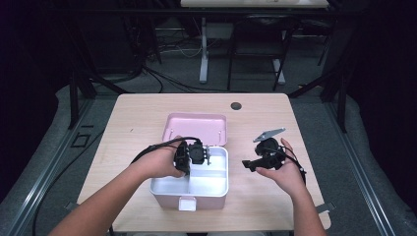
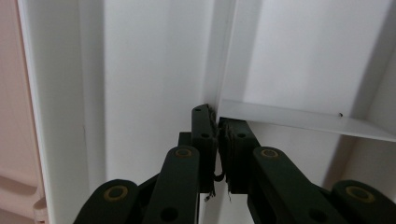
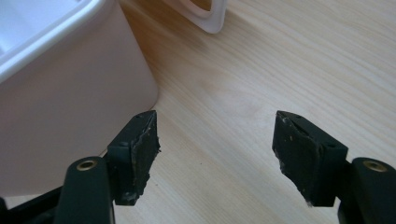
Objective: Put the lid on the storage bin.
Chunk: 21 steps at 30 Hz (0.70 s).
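The left tool [image 2: 218,128], jaws together, is clamping the white divider [image 2: 299,120] inside the pink box [image 1: 189,196], while the right tool [image 3: 217,149], jaws apart, is hovering over the tabletop [image 3: 261,70] just beside the box's outer wall.

Left hand-held gripper [image 2: 217,140] jaws pinched together; right hand-held gripper [image 3: 215,154] jaws spread wide.

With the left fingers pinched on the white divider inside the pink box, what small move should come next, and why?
Probably a short, straight lift of the left gripper. Its fingers are shut on the white divider of the tray inside the pink box. The right gripper is open above the table beside the box, so it could steady the box wall.
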Motion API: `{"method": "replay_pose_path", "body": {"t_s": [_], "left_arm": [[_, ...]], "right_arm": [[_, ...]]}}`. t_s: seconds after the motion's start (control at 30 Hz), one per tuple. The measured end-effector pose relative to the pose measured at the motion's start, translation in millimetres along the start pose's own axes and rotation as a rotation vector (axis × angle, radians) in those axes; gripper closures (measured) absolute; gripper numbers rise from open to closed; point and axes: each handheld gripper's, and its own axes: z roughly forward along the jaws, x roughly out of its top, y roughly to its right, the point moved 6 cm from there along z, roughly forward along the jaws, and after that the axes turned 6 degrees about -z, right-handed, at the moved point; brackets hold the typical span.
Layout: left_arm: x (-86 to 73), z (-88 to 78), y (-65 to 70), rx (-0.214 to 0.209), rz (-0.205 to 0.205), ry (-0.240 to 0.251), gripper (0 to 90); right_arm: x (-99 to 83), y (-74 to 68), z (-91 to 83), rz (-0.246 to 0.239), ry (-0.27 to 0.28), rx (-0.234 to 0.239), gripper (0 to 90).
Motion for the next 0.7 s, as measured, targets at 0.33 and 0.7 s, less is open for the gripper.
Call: {"method": "replay_pose_path", "body": {"t_s": [0.33,0.7], "left_arm": [[0.6,0.4,-2.5,-0.034,-0.001,-0.003,85.0],[0.5,0.4,-1.6,-0.023,0.016,-0.003,85.1]], "right_arm": [[28.8,2.4,-11.0,-0.016,-0.051,0.013,33.3],[59.1,7.2,-14.7,-0.055,-0.100,-0.031,37.3]]}}
